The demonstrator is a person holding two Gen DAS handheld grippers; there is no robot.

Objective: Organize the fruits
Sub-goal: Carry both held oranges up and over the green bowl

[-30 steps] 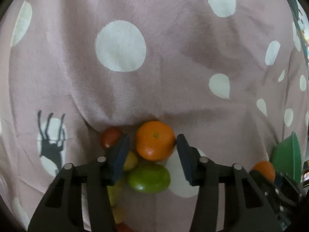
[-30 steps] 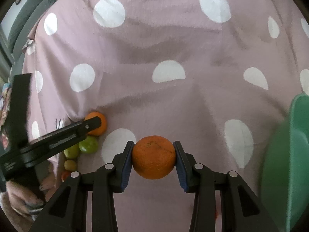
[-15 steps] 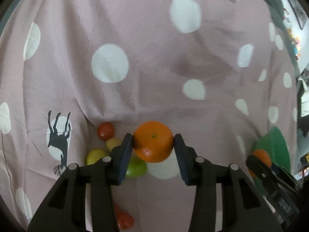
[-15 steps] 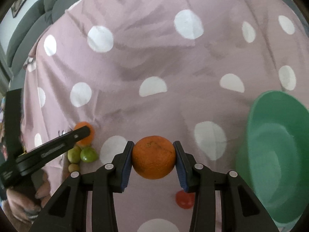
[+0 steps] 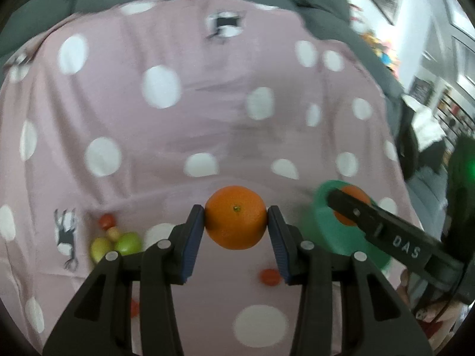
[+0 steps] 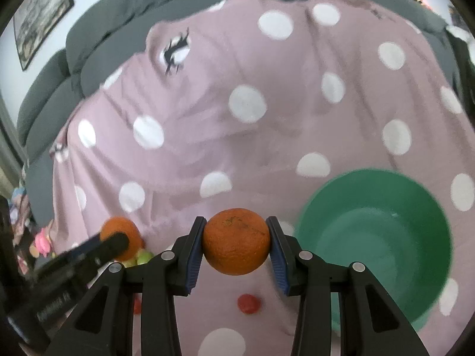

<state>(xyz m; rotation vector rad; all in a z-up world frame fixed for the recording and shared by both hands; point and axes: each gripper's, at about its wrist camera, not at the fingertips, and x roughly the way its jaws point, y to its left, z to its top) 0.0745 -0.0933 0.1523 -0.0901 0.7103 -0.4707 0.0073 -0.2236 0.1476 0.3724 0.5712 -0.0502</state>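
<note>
Between the jaws of the left gripper (image 5: 236,225) sits an orange (image 5: 236,217), pinched on both sides by the blue pads and held clear of the pink polka-dot blanket (image 5: 184,124) beneath. Its small stem dimple faces the camera. Left of these jaws and lower on the blanket lies a tight cluster of fruit: a green one (image 5: 128,243), a yellow-green one (image 5: 100,246) touching it, and a small red one (image 5: 107,220) just behind. Below the right jaw a red tomato (image 5: 269,277) rests alone on the fabric. Right of the jaws, the right gripper's black finger crosses in front of the green bowl (image 5: 322,225).

The right gripper (image 6: 237,247) likewise has its jaws closed on a second orange (image 6: 236,241), pressed at both flanks. Right of those jaws the green bowl (image 6: 386,237) stands on the blanket, its rim near the right jaw, with no fruit showing in the visible part of its hollow. Below the jaws lies the red tomato (image 6: 248,303). Left of the jaws the left gripper's finger reaches in, blurred, with its orange behind it and a glimpse of green fruit just under that. Beyond the blanket, far ahead of both pairs of jaws, runs a grey cushioned sofa back (image 6: 124,26).
</note>
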